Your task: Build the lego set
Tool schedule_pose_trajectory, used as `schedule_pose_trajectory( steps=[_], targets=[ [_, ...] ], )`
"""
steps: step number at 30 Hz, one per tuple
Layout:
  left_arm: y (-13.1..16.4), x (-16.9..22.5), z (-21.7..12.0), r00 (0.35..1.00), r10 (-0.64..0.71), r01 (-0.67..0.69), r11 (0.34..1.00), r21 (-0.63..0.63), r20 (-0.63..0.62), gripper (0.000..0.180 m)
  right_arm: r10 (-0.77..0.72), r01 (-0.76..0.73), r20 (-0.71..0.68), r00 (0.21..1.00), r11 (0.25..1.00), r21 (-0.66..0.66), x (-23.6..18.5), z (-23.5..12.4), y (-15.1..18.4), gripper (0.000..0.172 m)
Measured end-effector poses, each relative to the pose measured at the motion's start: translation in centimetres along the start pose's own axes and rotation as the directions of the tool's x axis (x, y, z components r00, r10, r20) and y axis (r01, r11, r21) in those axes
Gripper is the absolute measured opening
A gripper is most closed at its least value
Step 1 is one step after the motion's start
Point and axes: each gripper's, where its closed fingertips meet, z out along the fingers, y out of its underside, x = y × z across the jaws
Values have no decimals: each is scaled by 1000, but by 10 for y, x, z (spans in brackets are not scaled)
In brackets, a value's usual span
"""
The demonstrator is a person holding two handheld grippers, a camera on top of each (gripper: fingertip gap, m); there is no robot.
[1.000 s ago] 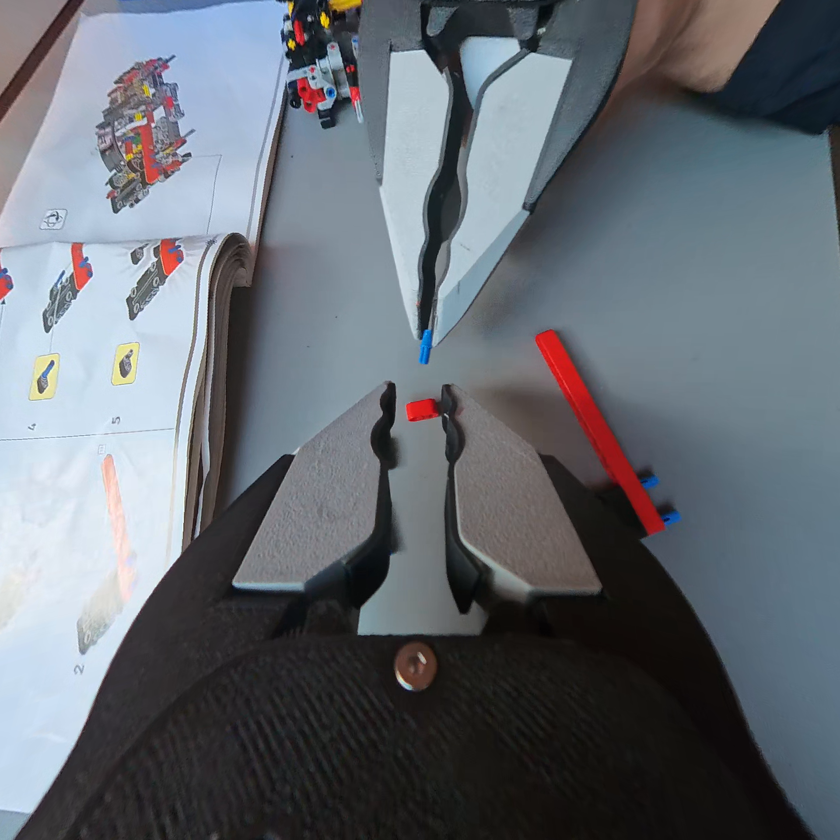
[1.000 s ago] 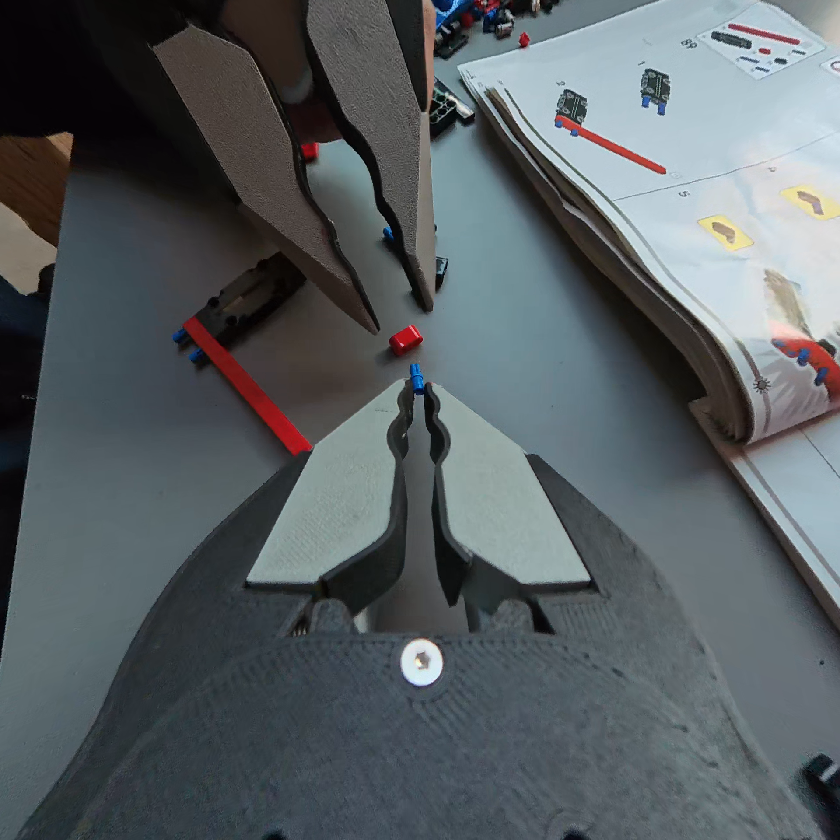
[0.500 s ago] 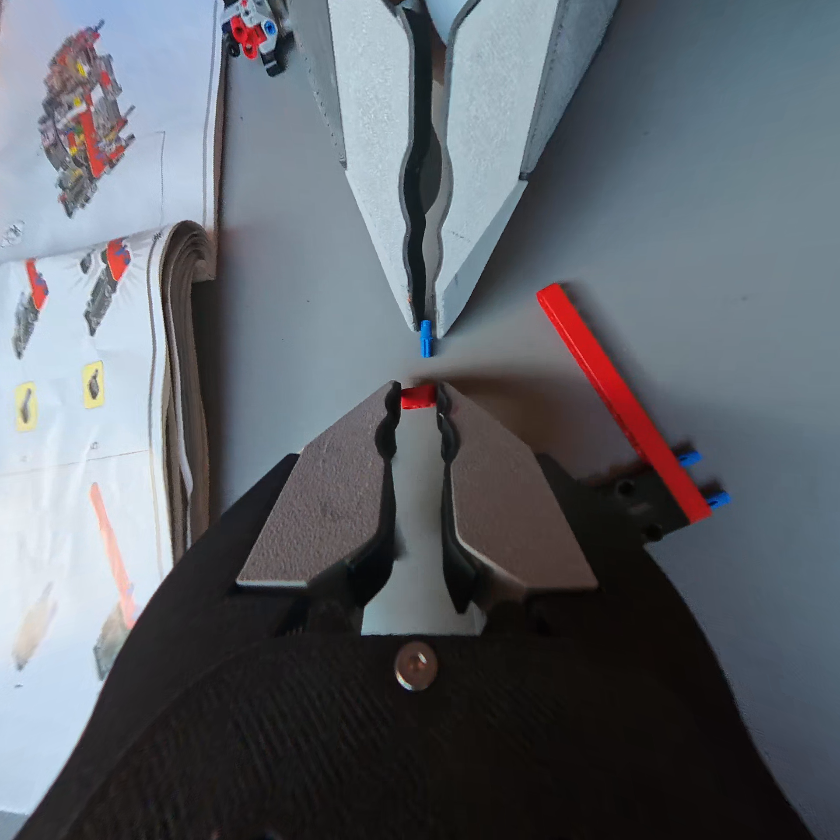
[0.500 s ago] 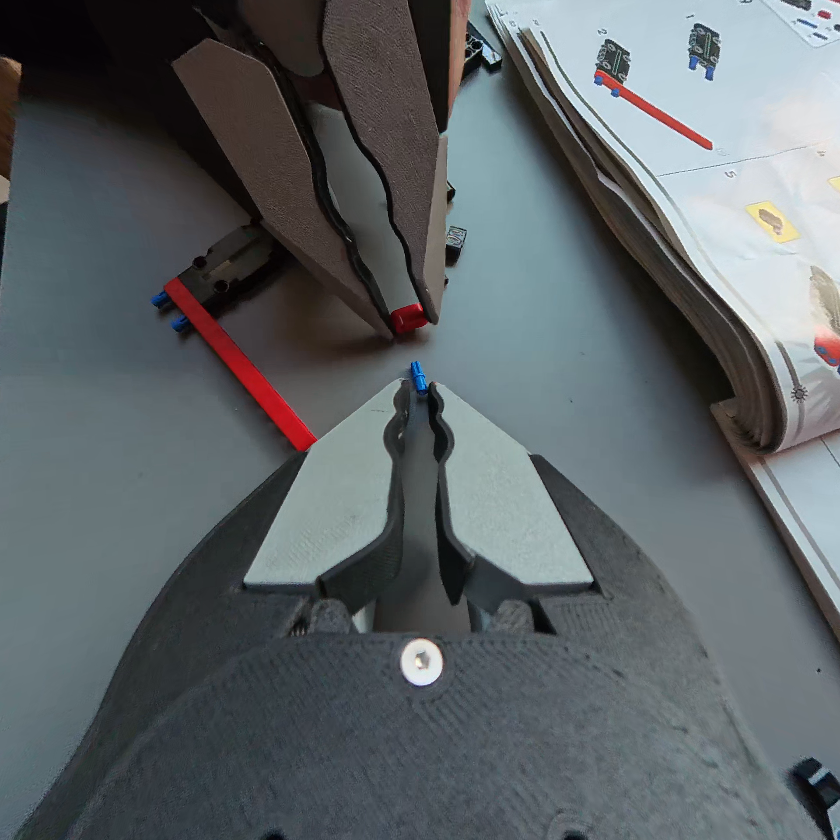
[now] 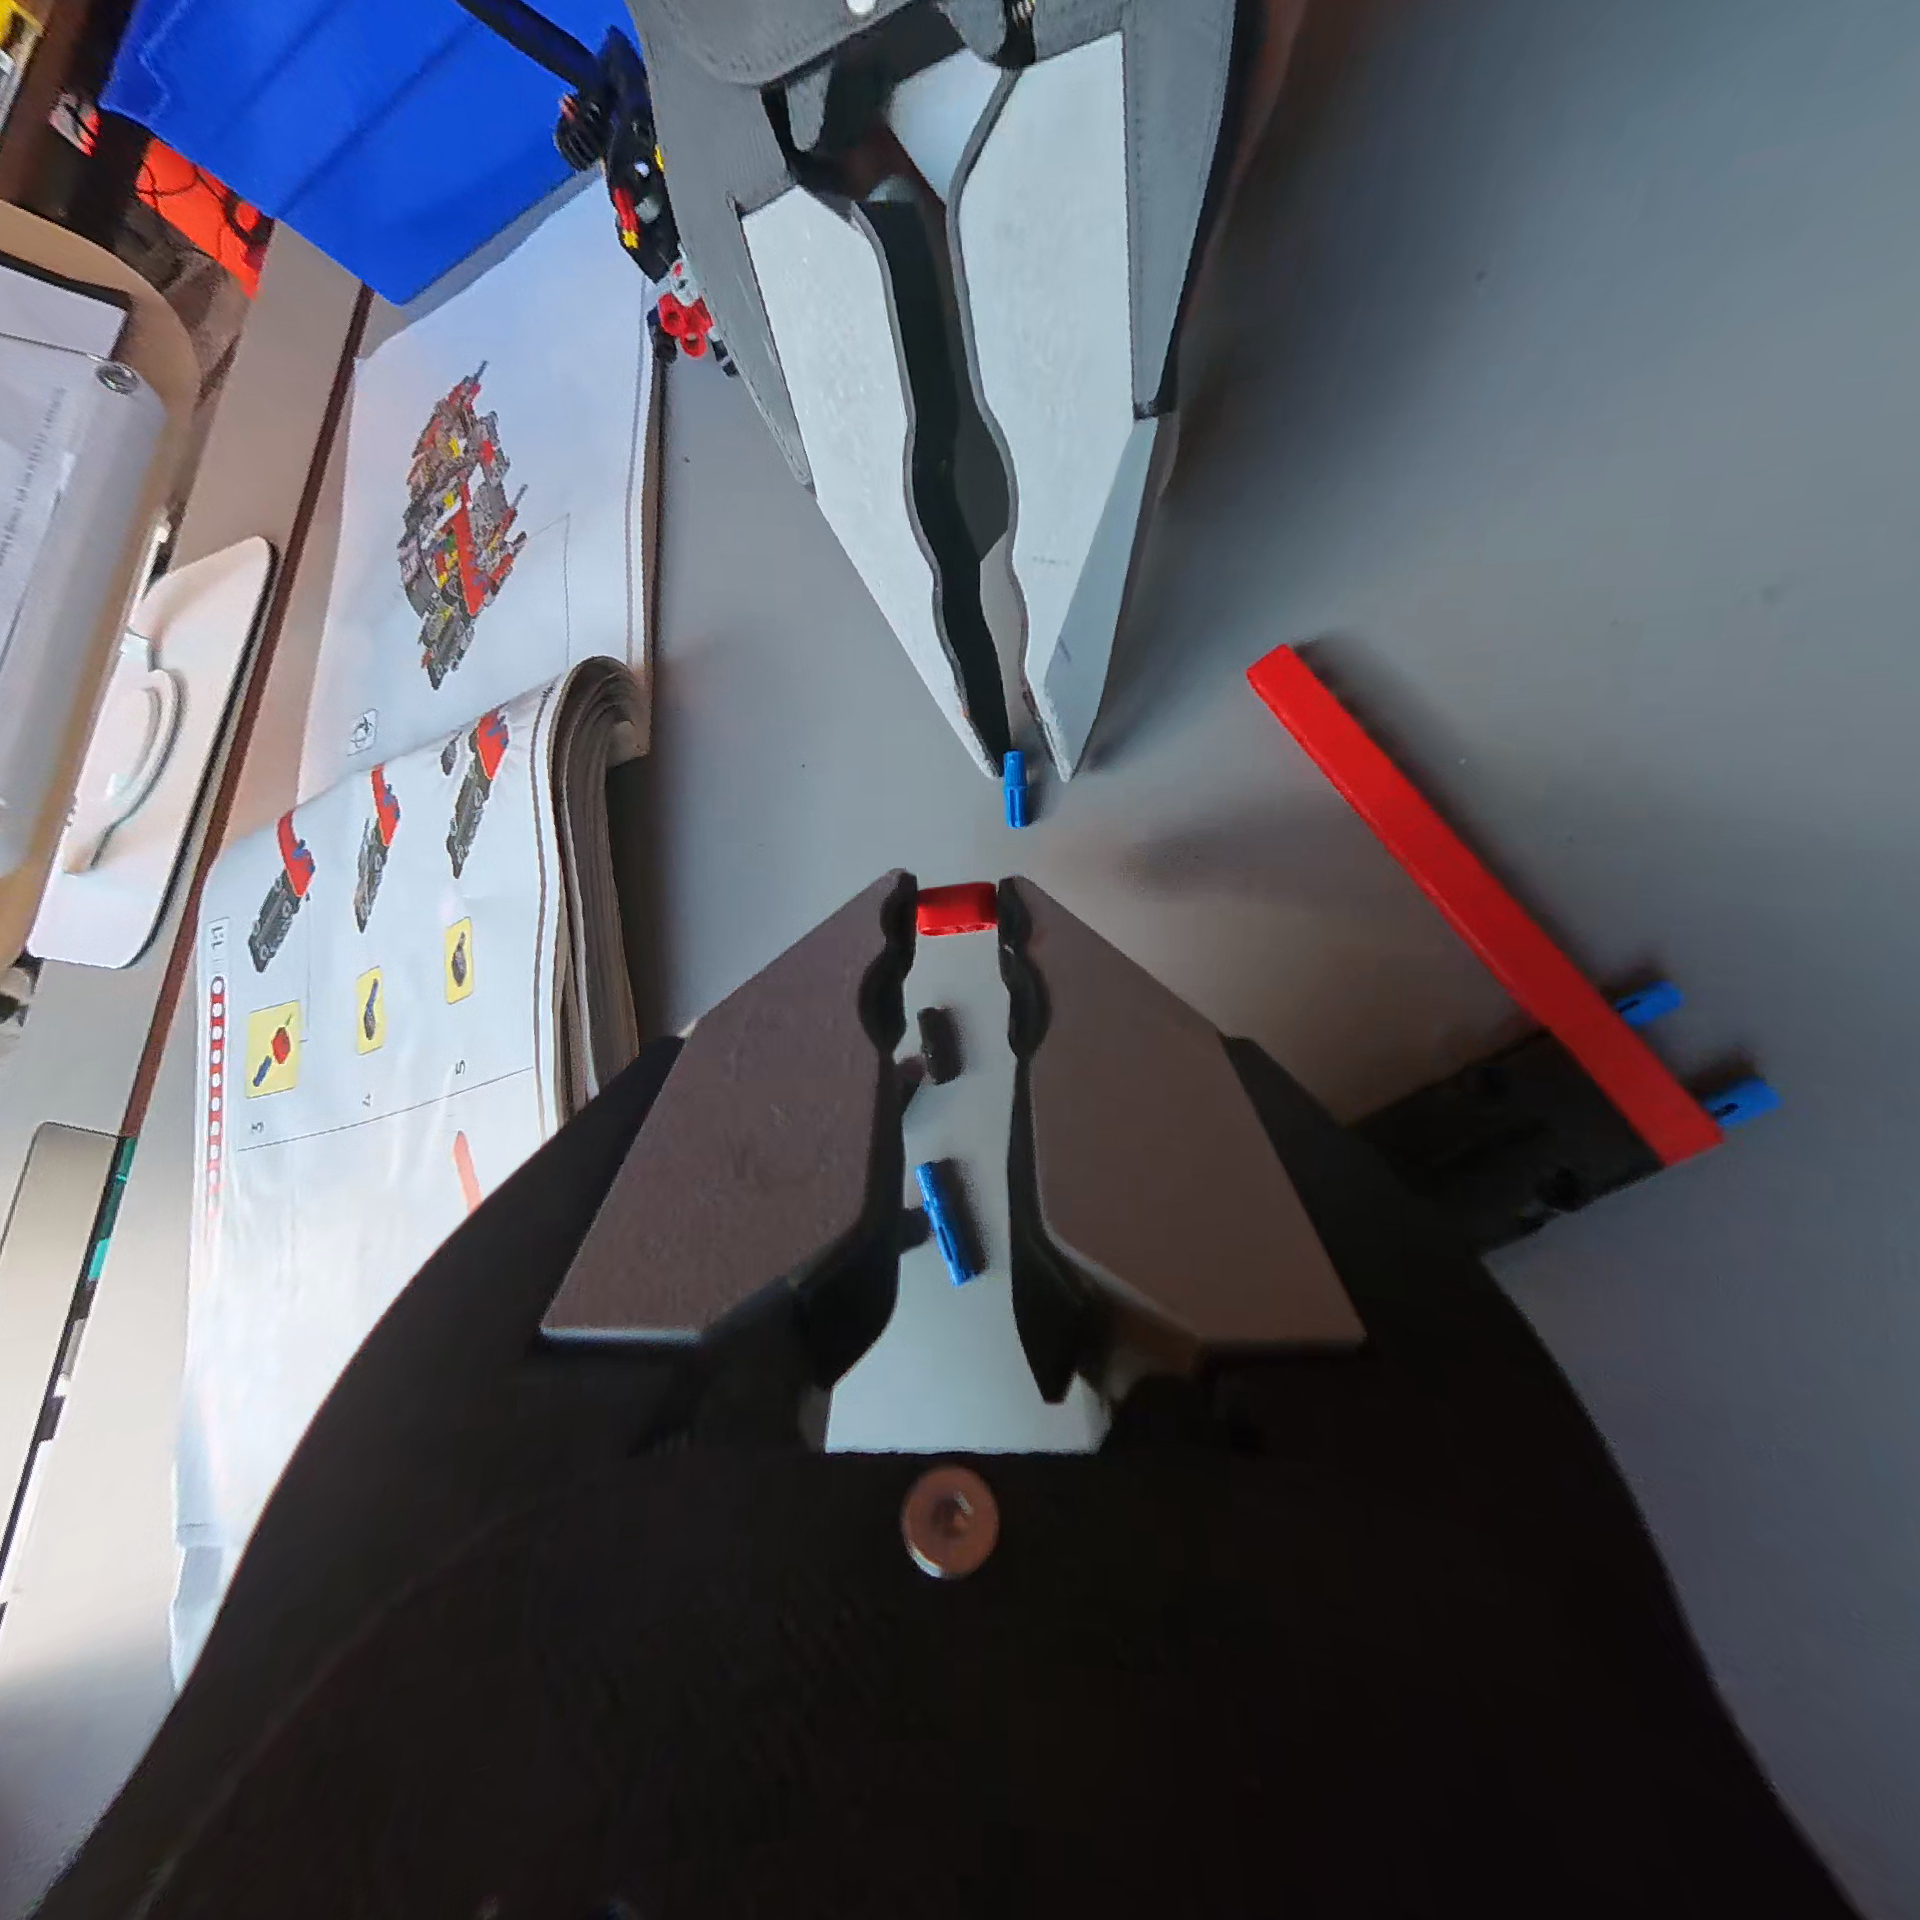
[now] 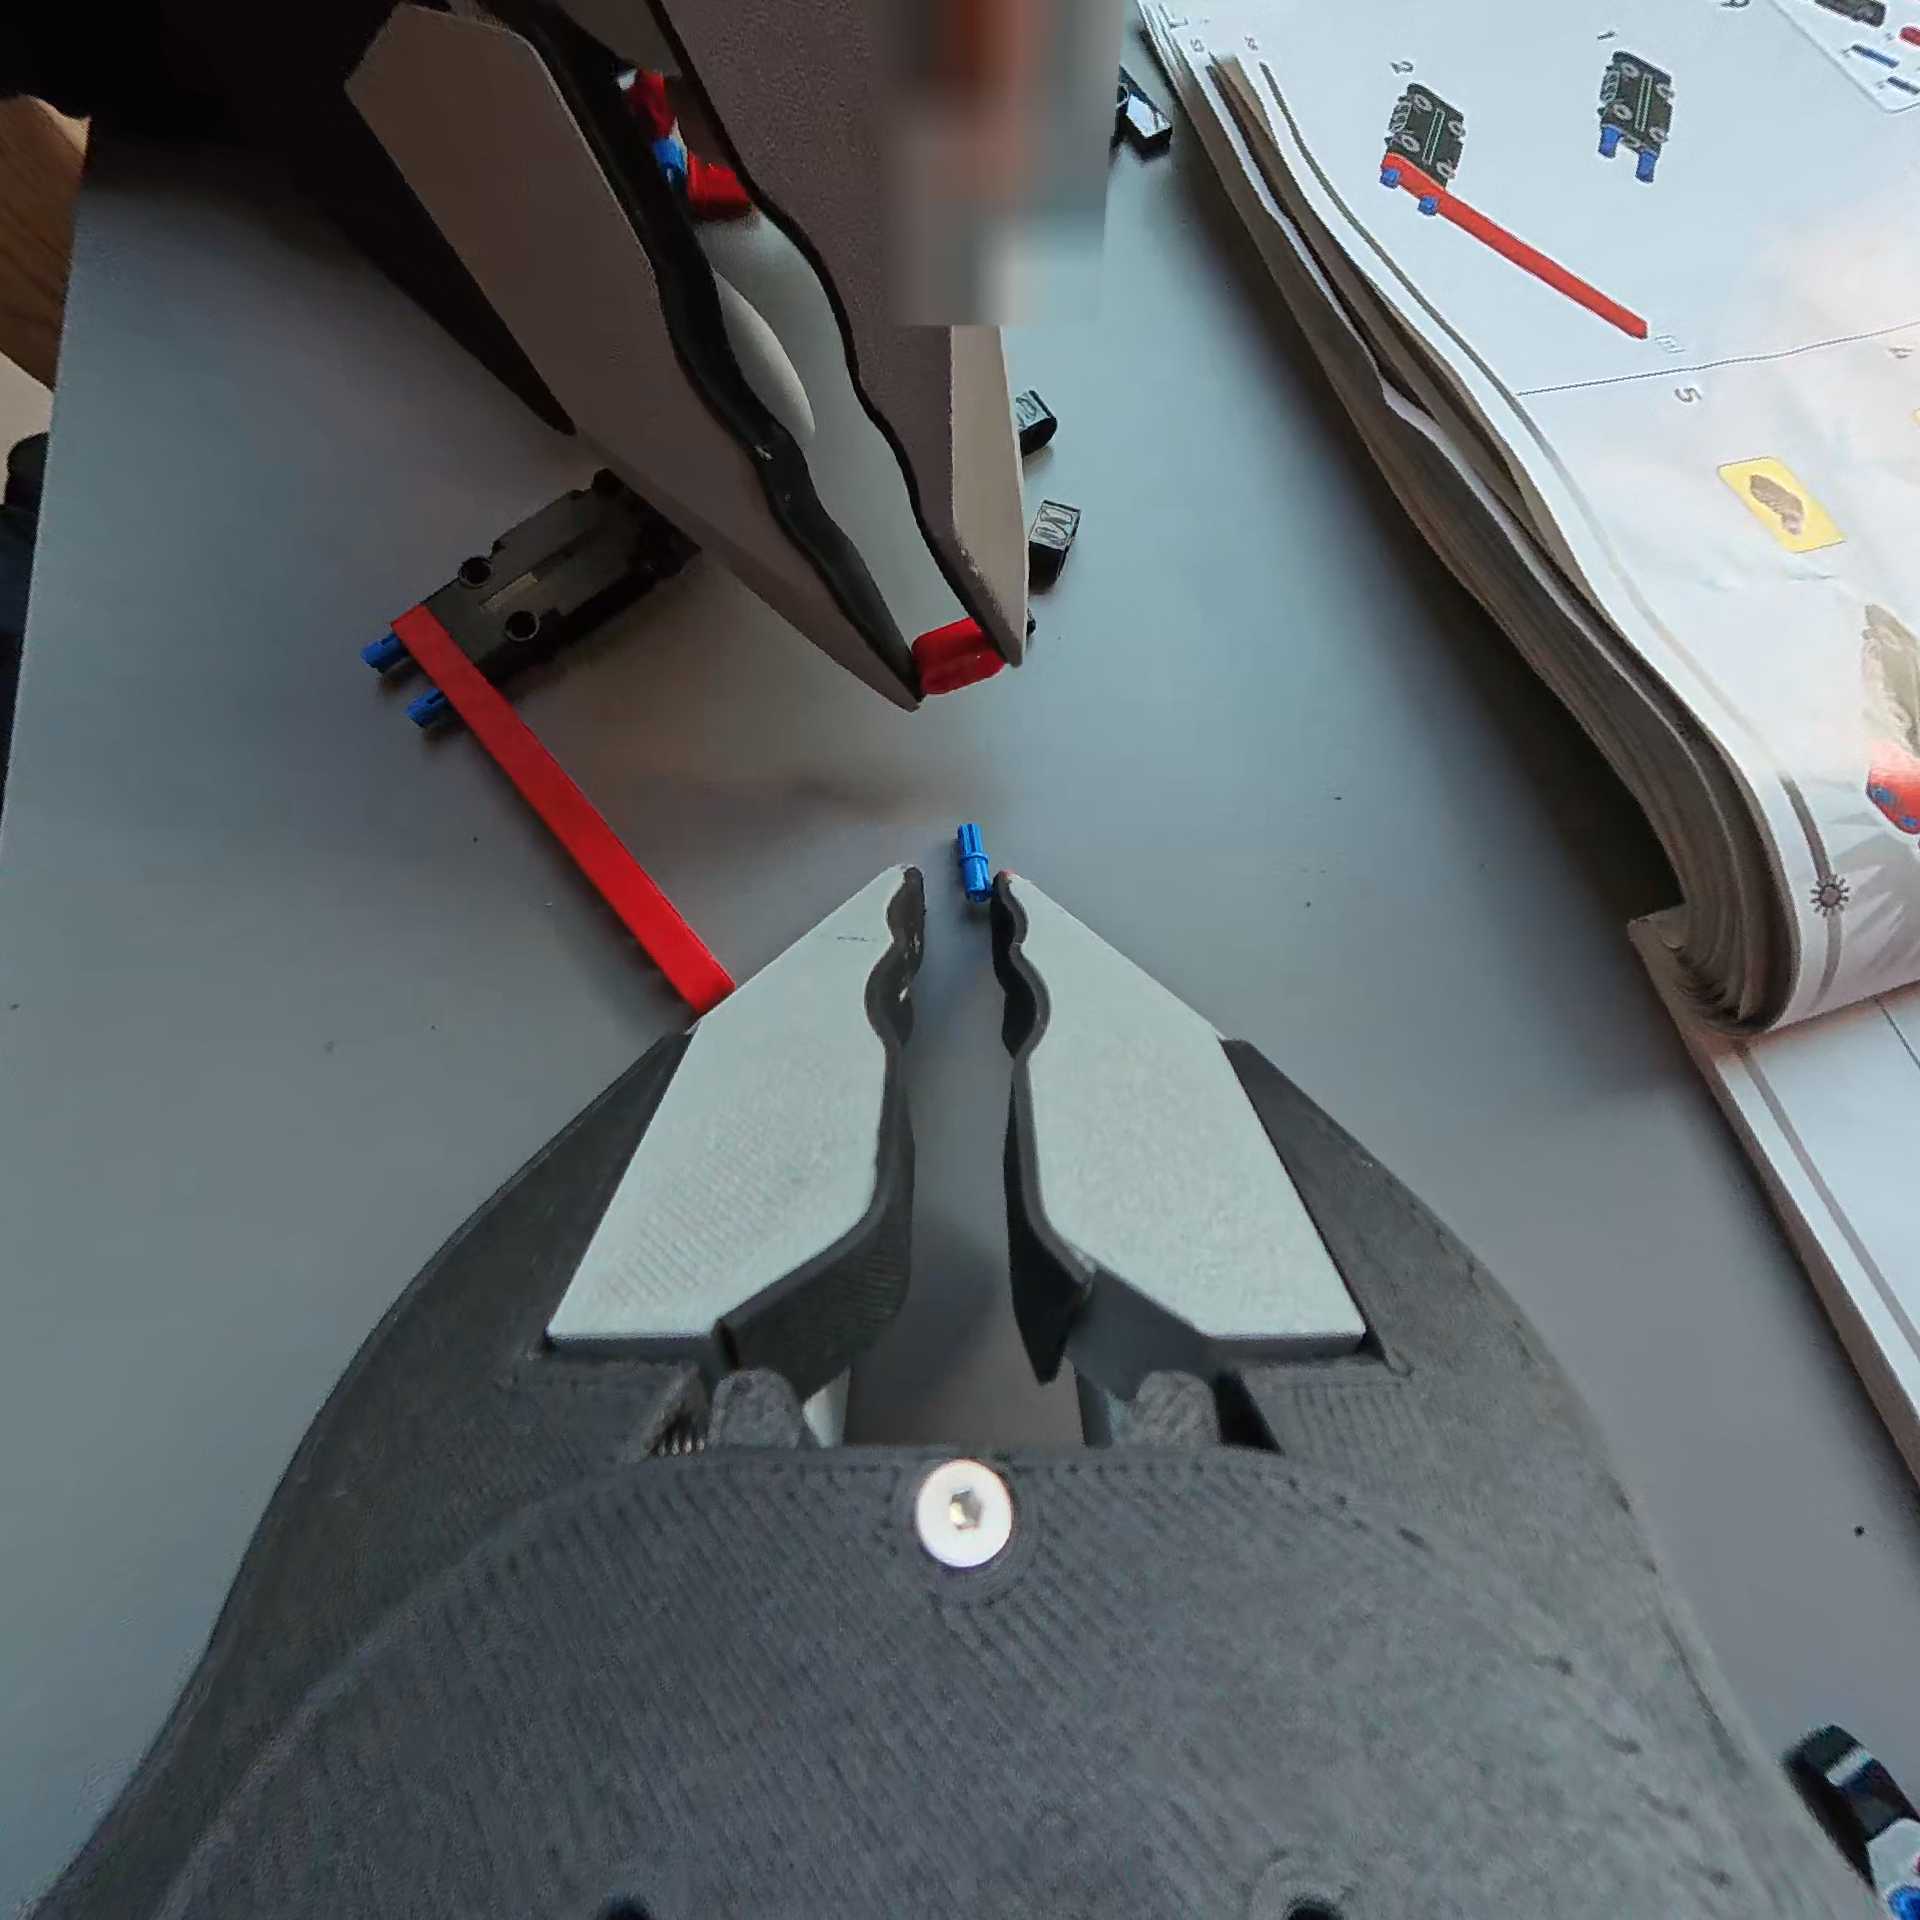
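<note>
- My left gripper [image 5: 956, 896] has a short red piece [image 5: 956, 909] at the very tips; the jaws stand only as far apart as the piece is wide, and both pads press on its ends
- A second ago that red piece lay on the grey table [image 5: 1558, 416] between fingers that had not yet closed; now it is clamped and carried clear of the surface, with a small black piece [image 5: 938, 1044] and a loose blue pin [image 5: 948, 1221] showing on the table below, between my fingers
- My right gripper [image 6: 951, 883] has changed the other way: it was pinched shut on a small blue pin [image 6: 974, 862] and now the jaws stand slightly parted
- The pin sits just beside the right fingertip, apparently touching it, with a clear gap to the other pad, so nothing is gripped there; I cannot tell whether the pin rests on the table or clings to that pad
- The two grippers point nose to nose, the red piece near the pin but apart from it
- Off to one side lies a long red beam [image 5: 1475, 894] joined to a black block [image 6: 561, 571] with two blue pins sticking out of it, untouched
- An open instruction booklet [image 5: 436, 935] lies on the other side, well apart from both grippers
</note>
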Motion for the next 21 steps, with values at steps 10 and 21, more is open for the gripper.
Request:
schedule_pose_trajectory(
  steps=[10, 21],
  targets=[
    [-4, 0, -1, 1000, 13, -13, 1000, 19, 11, 13, 4, -3, -15, 1000, 1000, 11, 3, -4, 0, 14],
    [-16, -8, -8, 995, 49, -57, 995, 87, 84, 13, 43, -45, 18, 999, 996, 80, 2, -8, -11, 15]
  ],
)
